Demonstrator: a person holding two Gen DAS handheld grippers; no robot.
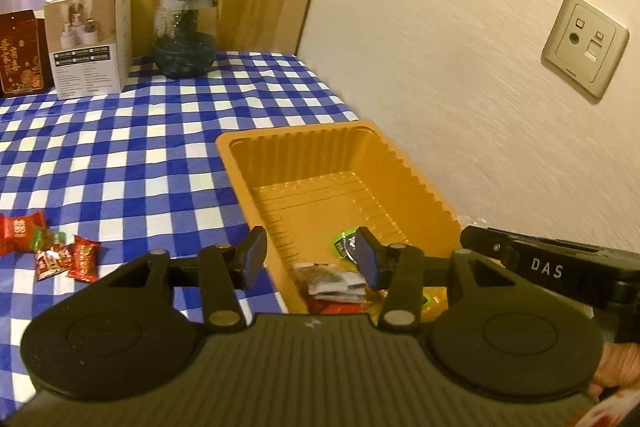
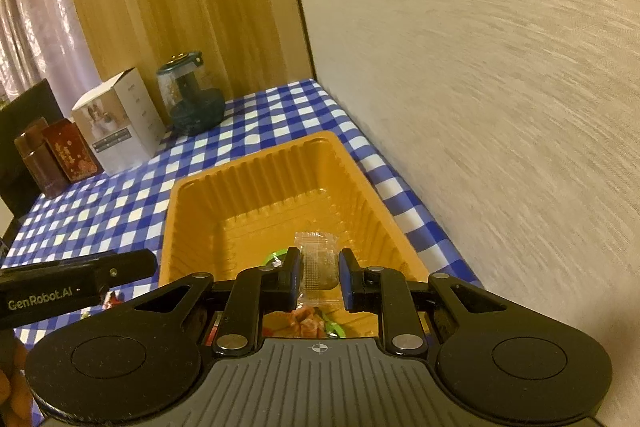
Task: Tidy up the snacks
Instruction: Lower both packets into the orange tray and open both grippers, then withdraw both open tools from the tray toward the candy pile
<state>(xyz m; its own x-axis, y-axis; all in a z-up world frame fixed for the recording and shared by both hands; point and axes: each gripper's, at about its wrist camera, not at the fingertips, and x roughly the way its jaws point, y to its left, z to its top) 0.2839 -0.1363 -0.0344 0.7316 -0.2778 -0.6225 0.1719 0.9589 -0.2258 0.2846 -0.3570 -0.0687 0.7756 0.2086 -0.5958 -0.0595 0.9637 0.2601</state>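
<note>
Your right gripper [image 2: 319, 281] sits over the near end of the orange tray [image 2: 256, 183], and there's a clear-wrapped snack [image 2: 316, 259] between its fingers. The pads stand just off the wrapper on both sides, so it reads as released, or right on the edge of letting go; I can't tell whether one pad touches. My call: let that packet drop flat onto the tray floor, then lift straight up so the crinkly wrapper doesn't snag a pad and ride out with you. Your left gripper [image 1: 312, 259] is spread wide and empty above the tray's near left wall. Inside the tray, seen from the left wrist: a grey-and-white packet [image 1: 334, 281], a green-edged wrapper [image 1: 343, 242] and something red at the near end; the far half is bare. Red candies [image 1: 48, 247] lie loose on the checked cloth [image 1: 120, 155], well left of the tray, likely your next pick. Go gently, those wrappers slide.
</note>
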